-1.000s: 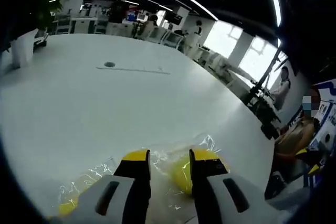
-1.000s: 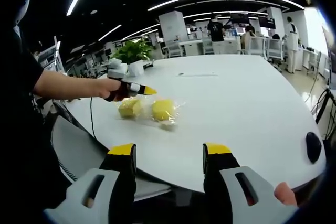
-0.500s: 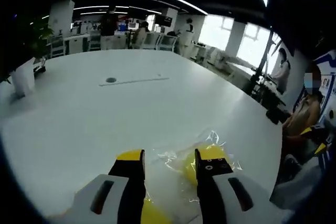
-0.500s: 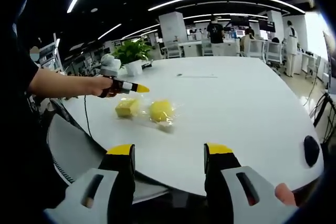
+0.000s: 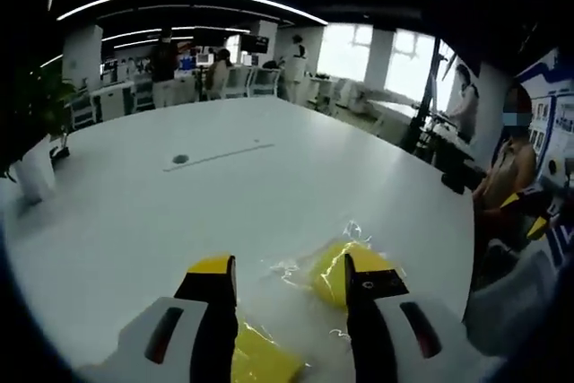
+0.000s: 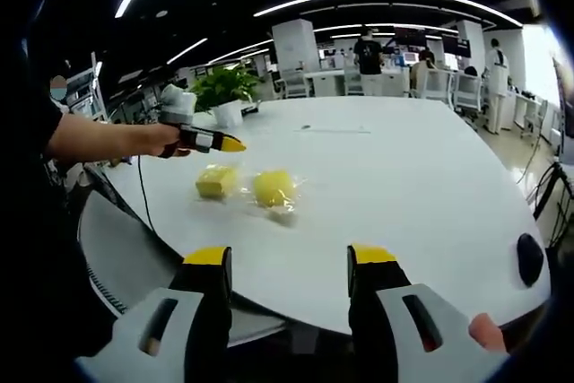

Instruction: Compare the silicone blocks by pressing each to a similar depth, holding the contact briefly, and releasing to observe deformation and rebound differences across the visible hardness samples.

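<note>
Ahead of my right gripper (image 6: 289, 266), jaws apart and empty, spreads a white table (image 6: 421, 177). Two yellow blocks in clear wrap lie on it: round block (image 6: 273, 188), square block (image 6: 215, 182). My left gripper (image 5: 289, 277), unclenched, hovers over them, touching neither.

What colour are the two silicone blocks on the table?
Both silicone blocks are yellow, in clear wrapping; the right gripper view shows them best.

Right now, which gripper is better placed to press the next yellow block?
Left. The left gripper hangs just above the two yellow blocks, jaws apart. The right gripper sits back at the table edge, well short of them.
</note>
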`<state>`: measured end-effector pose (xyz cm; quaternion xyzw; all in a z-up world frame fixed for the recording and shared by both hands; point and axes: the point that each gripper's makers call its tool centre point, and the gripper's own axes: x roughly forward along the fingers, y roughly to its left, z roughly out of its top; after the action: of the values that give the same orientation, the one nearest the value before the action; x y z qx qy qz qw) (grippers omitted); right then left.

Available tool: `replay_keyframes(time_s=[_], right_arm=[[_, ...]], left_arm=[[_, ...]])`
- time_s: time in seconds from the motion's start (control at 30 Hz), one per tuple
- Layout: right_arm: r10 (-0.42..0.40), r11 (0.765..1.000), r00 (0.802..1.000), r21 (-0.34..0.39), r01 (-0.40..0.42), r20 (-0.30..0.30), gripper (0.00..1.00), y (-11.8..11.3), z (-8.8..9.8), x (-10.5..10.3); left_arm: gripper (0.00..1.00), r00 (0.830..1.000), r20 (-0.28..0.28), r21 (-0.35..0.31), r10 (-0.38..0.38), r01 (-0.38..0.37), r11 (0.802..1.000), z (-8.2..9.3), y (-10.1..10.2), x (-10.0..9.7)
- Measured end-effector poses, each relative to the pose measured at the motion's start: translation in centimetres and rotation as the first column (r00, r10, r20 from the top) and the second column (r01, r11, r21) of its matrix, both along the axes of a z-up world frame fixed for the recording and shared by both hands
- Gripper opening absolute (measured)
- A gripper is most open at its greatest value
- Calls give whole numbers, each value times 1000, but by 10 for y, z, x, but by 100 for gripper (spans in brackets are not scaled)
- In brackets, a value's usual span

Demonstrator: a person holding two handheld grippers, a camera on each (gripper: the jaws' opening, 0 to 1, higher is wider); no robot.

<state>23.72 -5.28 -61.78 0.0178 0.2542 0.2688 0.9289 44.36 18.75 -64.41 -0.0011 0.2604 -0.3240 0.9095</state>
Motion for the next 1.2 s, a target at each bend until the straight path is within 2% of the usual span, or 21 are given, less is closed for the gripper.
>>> replay_keyframes(time_s=[0.27,0.37,0.47,0.6,0.73,0.93,1.03,1.2], right_arm=[[0,1000,1000,-11,0,7,47,-2,1,3],[12,1000,1000,-6,-12,11,47,4,1,5],[29,1000,1000,-11,-29,11,47,10,-1,6],[38,999,999,-14,-38,14,48,14,-1,10],[50,999,999,-20,-49,22,48,18,0,13],[56,998,998,-35,-55,32,49,23,2,17],[48,998,998,-39,-47,39,49,24,3,20],[34,999,998,-40,-32,49,49,26,5,25]], left_arm=[[54,998,43,12,-37,37,999,13,4,-13],[55,996,65,33,-52,50,998,18,6,-21],[58,996,77,24,-50,48,999,26,10,-30],[60,988,132,55,-75,69,996,38,16,-40],[62,980,177,77,-93,81,994,49,25,-51],[61,974,210,65,-82,70,995,60,44,-63],[59,965,246,65,-94,80,995,70,50,-73],[65,961,265,47,-82,72,996,83,64,-84]])
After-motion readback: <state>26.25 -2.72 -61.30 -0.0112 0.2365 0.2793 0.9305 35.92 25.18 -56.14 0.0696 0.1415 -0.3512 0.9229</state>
